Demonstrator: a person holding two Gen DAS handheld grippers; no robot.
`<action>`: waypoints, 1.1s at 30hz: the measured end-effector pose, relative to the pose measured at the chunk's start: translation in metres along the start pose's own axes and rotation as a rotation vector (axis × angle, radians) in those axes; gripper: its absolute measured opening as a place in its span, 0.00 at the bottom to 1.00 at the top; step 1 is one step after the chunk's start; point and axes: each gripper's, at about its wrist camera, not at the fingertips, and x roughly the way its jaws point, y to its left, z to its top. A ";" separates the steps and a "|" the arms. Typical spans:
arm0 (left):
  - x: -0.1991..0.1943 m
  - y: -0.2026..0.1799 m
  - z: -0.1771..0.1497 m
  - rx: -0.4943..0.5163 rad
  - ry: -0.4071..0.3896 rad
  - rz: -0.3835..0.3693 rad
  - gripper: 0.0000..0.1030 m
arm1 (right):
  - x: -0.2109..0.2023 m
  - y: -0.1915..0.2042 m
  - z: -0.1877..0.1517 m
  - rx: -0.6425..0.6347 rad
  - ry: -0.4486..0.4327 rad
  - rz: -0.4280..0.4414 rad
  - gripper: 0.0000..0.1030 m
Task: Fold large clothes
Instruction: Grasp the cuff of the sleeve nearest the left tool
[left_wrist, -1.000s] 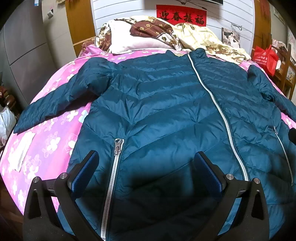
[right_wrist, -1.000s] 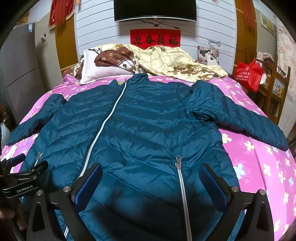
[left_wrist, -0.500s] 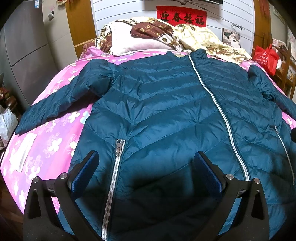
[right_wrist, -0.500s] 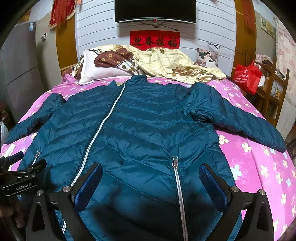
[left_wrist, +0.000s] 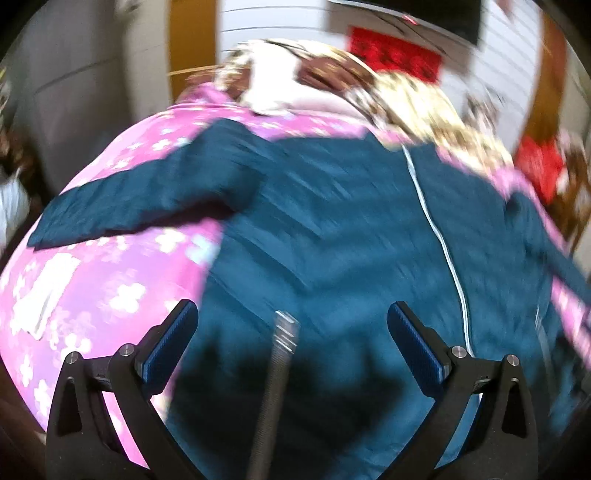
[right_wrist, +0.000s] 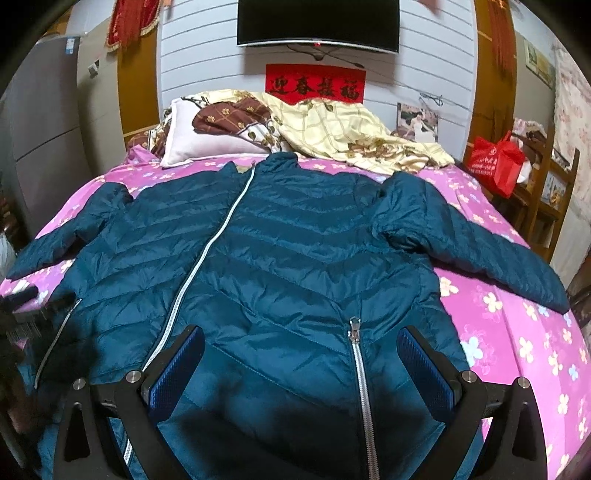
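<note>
A large teal quilted jacket (right_wrist: 295, 266) lies front up on a pink flowered bed (right_wrist: 517, 332), zipped, with both sleeves spread outward. My right gripper (right_wrist: 301, 354) hovers open over the lower right front, with a pocket zipper (right_wrist: 356, 354) between its blue pads. The left wrist view is heavily blurred: the jacket (left_wrist: 351, 240) fills it, and its left sleeve (left_wrist: 140, 206) runs out toward the bed's left edge. My left gripper (left_wrist: 291, 328) stands open over the lower left front, near the hem side, with a pocket zipper (left_wrist: 284, 332) between its fingers. Neither holds anything.
Pillows (right_wrist: 214, 136) and a yellow checked blanket (right_wrist: 351, 136) are piled at the bed's head. A red bag (right_wrist: 495, 162) sits on wooden shelving at the right. A white cloth (left_wrist: 48, 291) lies on the bed at the left. Grey cabinets (right_wrist: 48, 122) stand on the left.
My left gripper has swung sharply left, blurring its view, and more pink bedding and the left sleeve now show. My right gripper pulled back a little. Both stay open.
</note>
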 end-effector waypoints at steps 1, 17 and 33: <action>-0.001 0.016 0.010 -0.029 -0.007 0.004 1.00 | 0.000 0.000 0.000 0.002 0.000 0.006 1.00; 0.049 0.372 0.047 -0.427 0.035 0.240 0.99 | -0.006 -0.017 -0.005 0.042 0.018 0.034 1.00; 0.106 0.423 0.063 -0.775 -0.040 -0.080 0.59 | 0.010 0.005 -0.005 -0.021 0.055 0.050 1.00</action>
